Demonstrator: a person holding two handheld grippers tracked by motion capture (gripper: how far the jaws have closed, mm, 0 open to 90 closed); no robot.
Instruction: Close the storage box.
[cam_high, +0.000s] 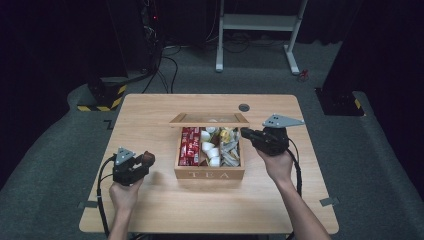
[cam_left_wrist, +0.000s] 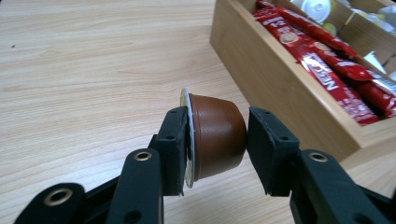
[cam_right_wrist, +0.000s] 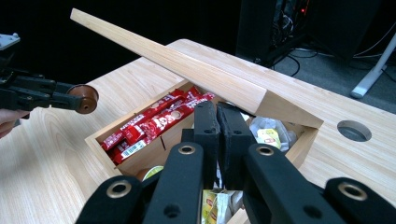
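A wooden box marked TEA (cam_high: 210, 173) stands mid-table with its lid (cam_high: 209, 119) propped open at the back. It holds red sachets (cam_high: 189, 145), white cups (cam_high: 210, 147) and tea bags (cam_high: 231, 147). Left of the box, low over the table, my left gripper (cam_high: 146, 160) is shut on a brown coffee capsule (cam_left_wrist: 219, 140); its foil rim lies against one pad (cam_left_wrist: 176, 144). My right gripper (cam_high: 247, 133) hovers over the box's right rear compartments, jaws shut with nothing between them (cam_right_wrist: 218, 126). Across the box, the right gripper view shows the capsule (cam_right_wrist: 84, 98) and the red sachets (cam_right_wrist: 159, 119).
A round cable hole (cam_high: 244, 107) sits in the table behind the box. Bare tabletop (cam_left_wrist: 93, 70) lies left of the box. Beyond the table are a white desk frame (cam_high: 260, 22), floor cables (cam_high: 167, 70) and yellow-black striped bases (cam_high: 102, 102).
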